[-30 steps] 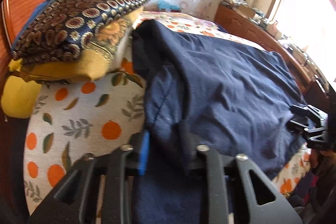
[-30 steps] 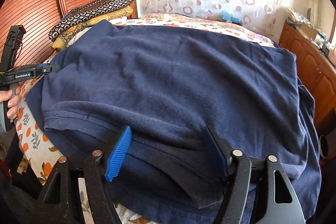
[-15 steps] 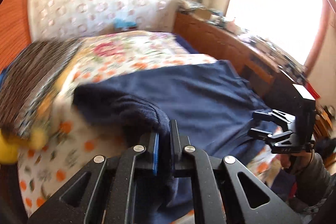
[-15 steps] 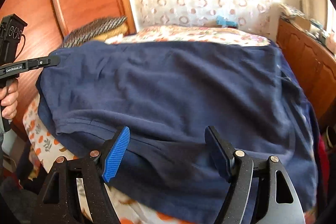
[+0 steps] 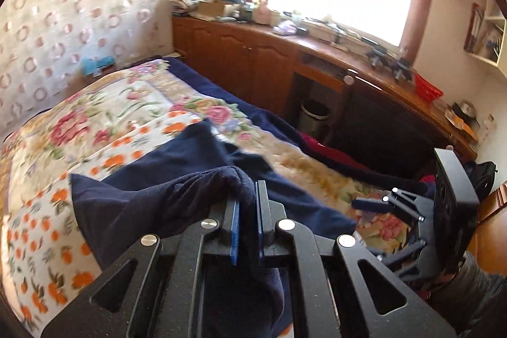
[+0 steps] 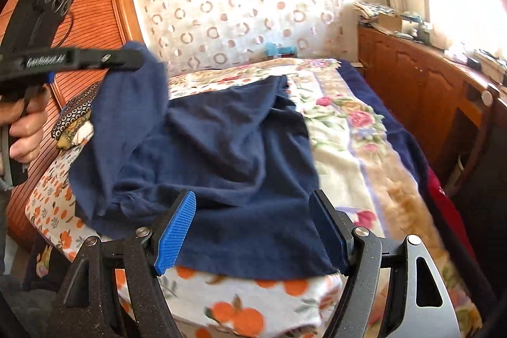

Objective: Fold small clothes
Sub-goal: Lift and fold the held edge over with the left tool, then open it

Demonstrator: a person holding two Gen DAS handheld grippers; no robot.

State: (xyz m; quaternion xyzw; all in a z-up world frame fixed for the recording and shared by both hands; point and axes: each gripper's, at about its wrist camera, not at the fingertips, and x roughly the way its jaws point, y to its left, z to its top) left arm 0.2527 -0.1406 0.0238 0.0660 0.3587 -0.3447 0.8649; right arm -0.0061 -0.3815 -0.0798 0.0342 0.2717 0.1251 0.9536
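Note:
A navy blue garment [image 6: 221,148] lies bunched on the bed. My left gripper [image 5: 246,195] is shut on a bunched edge of the garment [image 5: 177,195] and holds it lifted above the bed. In the right wrist view the left gripper [image 6: 133,60] shows at upper left with the cloth hanging from it. My right gripper [image 6: 253,211] is open and empty, its blue pads [image 6: 174,236] on either side of the garment's near hem. It also shows at the right of the left wrist view [image 5: 374,205].
The bed has an orange-print sheet [image 6: 253,303] and a floral blanket [image 6: 348,129]. Folded patterned cloths [image 6: 76,119] lie by the wooden headboard [image 6: 88,21]. A wooden cabinet [image 5: 285,65] with clutter and a small bin [image 5: 313,116] run along the right side.
My left gripper has shut on the garment's edge and lifted it up and to the right, folding the cloth over. The right gripper has stayed open near the hem.

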